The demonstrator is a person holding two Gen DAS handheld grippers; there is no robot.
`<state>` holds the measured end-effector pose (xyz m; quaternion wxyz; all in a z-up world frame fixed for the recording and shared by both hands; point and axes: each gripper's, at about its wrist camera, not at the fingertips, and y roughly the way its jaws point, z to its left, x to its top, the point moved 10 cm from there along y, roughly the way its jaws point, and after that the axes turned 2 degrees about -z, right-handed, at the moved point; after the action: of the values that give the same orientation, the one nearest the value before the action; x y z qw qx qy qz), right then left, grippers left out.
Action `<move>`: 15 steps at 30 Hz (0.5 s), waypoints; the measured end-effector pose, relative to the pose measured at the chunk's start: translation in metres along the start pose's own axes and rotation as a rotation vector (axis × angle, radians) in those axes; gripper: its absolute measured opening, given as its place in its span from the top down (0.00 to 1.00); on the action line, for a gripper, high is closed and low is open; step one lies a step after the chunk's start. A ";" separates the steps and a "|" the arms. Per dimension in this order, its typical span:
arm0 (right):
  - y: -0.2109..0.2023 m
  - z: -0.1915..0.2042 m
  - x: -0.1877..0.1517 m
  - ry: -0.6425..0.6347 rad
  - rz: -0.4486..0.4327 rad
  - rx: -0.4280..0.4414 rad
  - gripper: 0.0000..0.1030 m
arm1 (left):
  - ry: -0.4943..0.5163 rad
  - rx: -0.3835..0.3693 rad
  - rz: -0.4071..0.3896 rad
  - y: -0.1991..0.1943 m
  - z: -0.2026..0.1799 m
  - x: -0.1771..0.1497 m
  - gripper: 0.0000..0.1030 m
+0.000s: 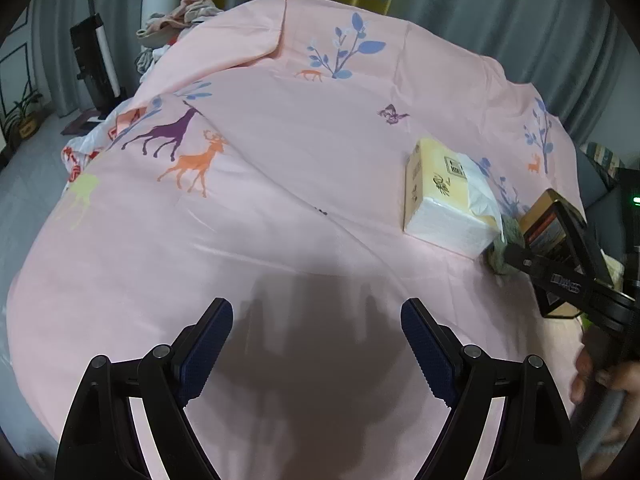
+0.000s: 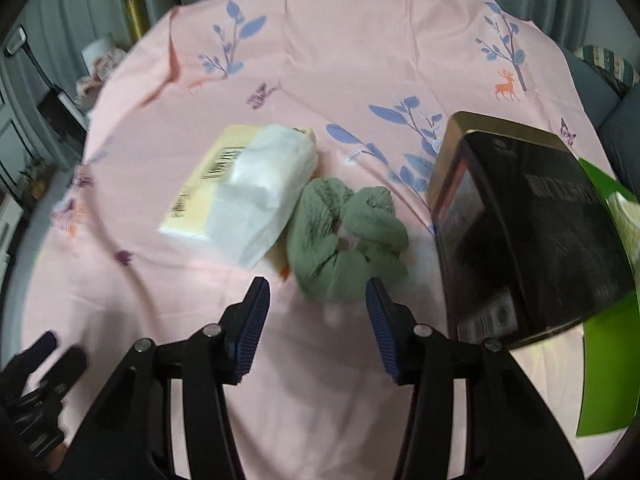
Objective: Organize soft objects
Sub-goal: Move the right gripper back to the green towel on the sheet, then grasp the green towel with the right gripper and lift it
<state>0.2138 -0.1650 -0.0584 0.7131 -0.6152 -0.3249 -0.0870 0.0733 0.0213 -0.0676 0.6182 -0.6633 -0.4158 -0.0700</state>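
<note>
Left gripper (image 1: 317, 322) hung over the pink printed bedsheet (image 1: 280, 152), its 2 jaws spread wide, holding nothing, touching nothing. Shadow cast on bare sheet between them.

Right gripper (image 2: 317, 300) likewise spread apart, empty, tips just short of the green soft cloth (image 2: 346, 236); contact with right fingertip (image 2: 378, 300) could not be judged. Cloth bunched in a ring on the sheet, touching the tissue pack (image 2: 240, 188) on its left, near the dark tin box (image 2: 532, 220) on its right. Green sheet (image 2: 608, 380) lay under the box's far side. Right-wrist view slightly blurred.
</note>
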 end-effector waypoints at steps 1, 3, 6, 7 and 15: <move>0.006 0.001 0.002 -0.018 0.002 -0.015 0.53 | -0.001 0.000 -0.001 0.000 0.001 0.001 0.16; 0.018 0.004 0.004 -0.062 0.008 -0.050 0.53 | -0.006 0.000 0.001 0.000 0.002 0.002 0.16; 0.032 0.002 0.004 -0.097 0.026 -0.085 0.56 | -0.014 -0.008 0.005 -0.001 0.003 0.002 0.16; 0.035 0.001 0.004 -0.097 0.027 -0.091 0.60 | -0.013 -0.009 0.005 -0.001 0.003 0.002 0.16; 0.036 -0.003 -0.007 -0.093 0.048 -0.084 0.93 | -0.016 -0.018 0.016 0.000 0.005 0.003 0.16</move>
<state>0.2282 -0.1618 -0.0925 0.6725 -0.6556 -0.3389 -0.0545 0.0728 0.0267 -0.0668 0.6095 -0.6726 -0.4148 -0.0636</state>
